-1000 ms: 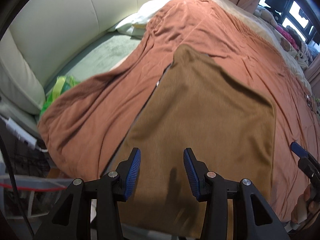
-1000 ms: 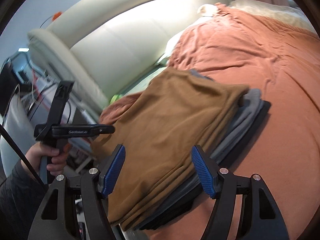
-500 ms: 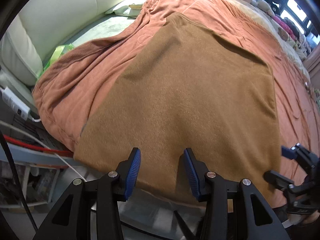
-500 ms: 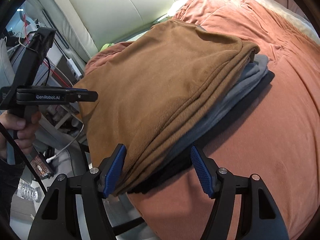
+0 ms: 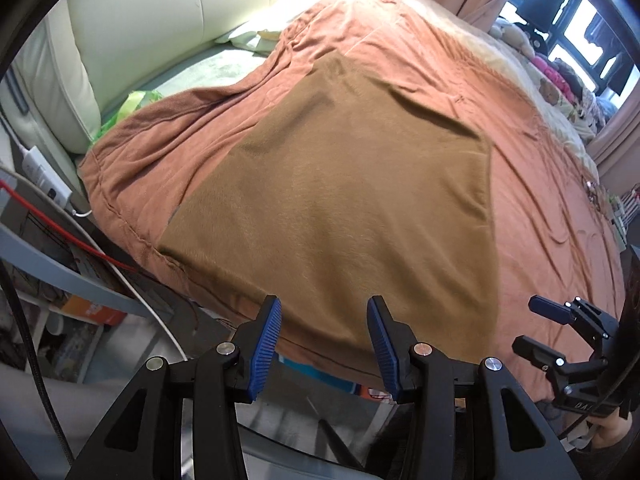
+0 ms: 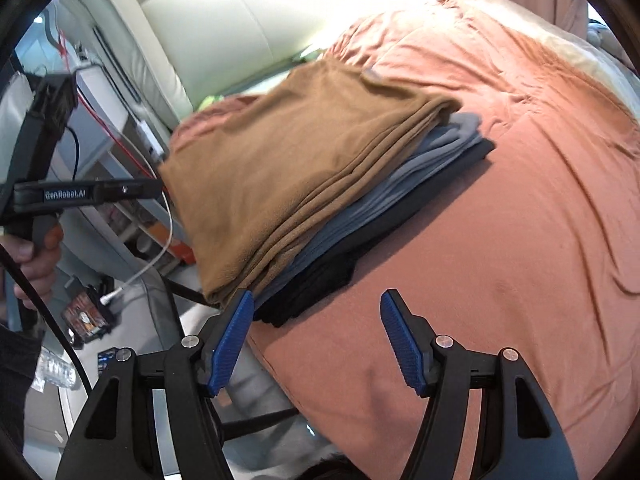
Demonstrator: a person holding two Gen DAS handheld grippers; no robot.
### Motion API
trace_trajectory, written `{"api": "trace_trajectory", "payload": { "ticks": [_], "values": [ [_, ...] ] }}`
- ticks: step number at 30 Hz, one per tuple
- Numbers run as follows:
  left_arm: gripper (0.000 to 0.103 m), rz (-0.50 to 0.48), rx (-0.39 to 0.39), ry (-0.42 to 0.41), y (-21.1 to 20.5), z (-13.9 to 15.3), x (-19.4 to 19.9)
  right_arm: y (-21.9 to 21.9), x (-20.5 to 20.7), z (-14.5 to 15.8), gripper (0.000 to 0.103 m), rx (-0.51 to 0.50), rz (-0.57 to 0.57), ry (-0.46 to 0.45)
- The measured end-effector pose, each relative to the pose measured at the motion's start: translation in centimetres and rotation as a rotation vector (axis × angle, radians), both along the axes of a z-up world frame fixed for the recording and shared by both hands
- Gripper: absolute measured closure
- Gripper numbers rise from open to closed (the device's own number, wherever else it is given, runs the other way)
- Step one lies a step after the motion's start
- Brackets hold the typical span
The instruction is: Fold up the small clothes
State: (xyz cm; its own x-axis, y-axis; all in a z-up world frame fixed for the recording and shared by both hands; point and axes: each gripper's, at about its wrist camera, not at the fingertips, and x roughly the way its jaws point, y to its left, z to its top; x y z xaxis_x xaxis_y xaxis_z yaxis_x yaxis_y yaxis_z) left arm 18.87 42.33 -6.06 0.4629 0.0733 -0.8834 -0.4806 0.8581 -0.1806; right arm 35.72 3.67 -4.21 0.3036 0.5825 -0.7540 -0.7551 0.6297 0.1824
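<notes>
A folded brown garment (image 5: 348, 184) lies flat on the rust-orange bedspread (image 5: 540, 216), near the bed's front corner. In the right wrist view it (image 6: 288, 152) tops a stack of folded clothes, with grey (image 6: 404, 184) and black (image 6: 320, 280) pieces under it. My left gripper (image 5: 323, 346) is open and empty, just off the garment's near edge. My right gripper (image 6: 316, 344) is open and empty, in front of the stack's near corner. The right gripper also shows at the lower right of the left wrist view (image 5: 560, 336), and the left gripper at the left of the right wrist view (image 6: 80, 194).
A cream padded headboard (image 5: 132, 20) and a pale pillow (image 5: 256, 32) stand behind the bed. Beside the bed's left edge are a white power strip (image 5: 40, 168), red and white cables (image 6: 136, 160) and clutter on the floor (image 6: 86, 316). Soft toys (image 5: 556, 80) lie by the far window.
Both grippers have pulled back from the stack toward the bed's edge. The brown garment now sits farther from both grippers. Both stay open and empty.
</notes>
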Motion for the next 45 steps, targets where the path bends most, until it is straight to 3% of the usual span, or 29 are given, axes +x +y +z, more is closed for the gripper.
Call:
{"api": "trace_trajectory", "payload": {
  "ticks": [6,11,14,17,19,23,27,31,37,45],
  "values": [
    [0.056,-0.016,-0.005,-0.076,-2.5,2.8,-1.1,-4.8,-1.4,2.8,0.039,0.05,-0.056,-0.036],
    [0.042,-0.026,0.019,-0.133,-4.8,5.2,-1.6,-8.5,-3.7,5.2,0.038,0.08,-0.093,-0.116],
    [0.039,-0.039,0.034,-0.159,-6.6,6.8,-2.0,-10.6,-5.4,6.6,0.035,0.101,-0.11,-0.162],
    [0.025,-0.052,0.097,-0.189,-8.5,8.6,-2.3,-12.9,-7.2,7.6,0.02,0.108,-0.137,-0.207],
    [0.018,-0.066,0.119,-0.224,-10.0,9.8,-2.5,-14.2,-8.4,8.1,0.019,0.105,-0.149,-0.235],
    [0.017,-0.109,0.143,-0.275,-13.2,11.6,-3.0,-17.3,-10.3,8.9,0.015,0.132,-0.18,-0.249],
    [0.008,-0.129,0.188,-0.325,-16.4,12.9,-3.9,-20.3,-12.0,9.4,0.0,0.16,-0.218,-0.271],
    [0.002,-0.147,0.194,-0.387,-19.6,13.7,-5.0,-23.2,-13.8,9.1,0.0,0.173,-0.269,-0.282],
    [0.002,-0.1,0.183,-0.465,-22.8,13.8,-7.2,-28.1,-16.9,9.0,0.0,0.255,-0.291,-0.282],
    [0.001,-0.095,0.181,-0.534,-27.2,13.8,-10.1,-33.3,-21.6,7.8,0.0,0.278,-0.328,-0.326]
  ]
}}
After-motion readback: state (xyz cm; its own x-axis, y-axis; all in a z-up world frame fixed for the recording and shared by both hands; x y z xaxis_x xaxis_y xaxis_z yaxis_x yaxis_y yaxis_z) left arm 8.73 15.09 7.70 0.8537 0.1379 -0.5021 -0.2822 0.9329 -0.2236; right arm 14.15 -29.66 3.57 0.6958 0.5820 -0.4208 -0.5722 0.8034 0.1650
